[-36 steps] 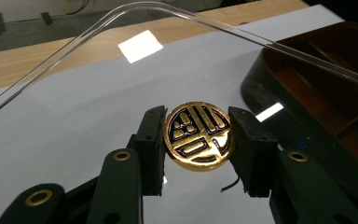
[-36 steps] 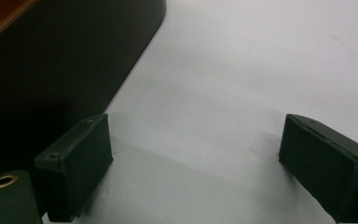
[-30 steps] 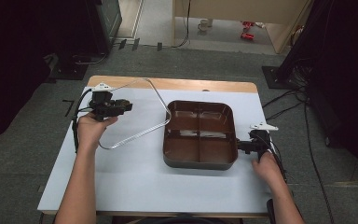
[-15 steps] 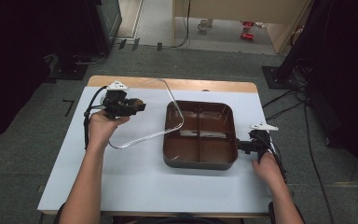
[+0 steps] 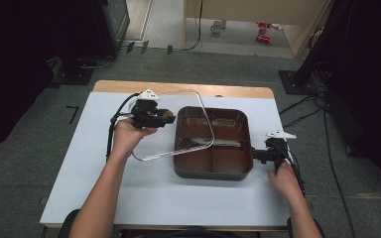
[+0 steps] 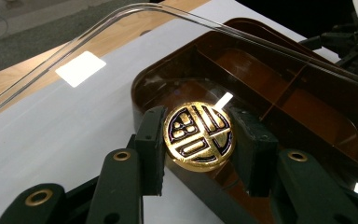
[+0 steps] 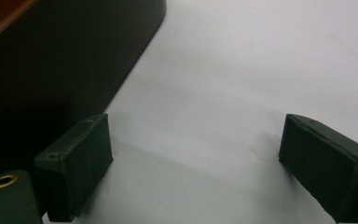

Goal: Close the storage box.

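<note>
Pinching the clear lid (image 5: 173,124) by its gold knob (image 6: 199,137), left gripper (image 5: 164,117) holds it tilted, overlapping the brown tray's (image 5: 213,171) left half; tray lies rightward. Right gripper (image 5: 256,155) spread, empty, beside the tray's right wall.

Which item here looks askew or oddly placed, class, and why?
The clear plastic lid sits askew: tilted, partly above the brown compartment tray, partly off its left side. The left gripper holds it by its gold round emblem. Nothing looks spilled or damaged.
</note>
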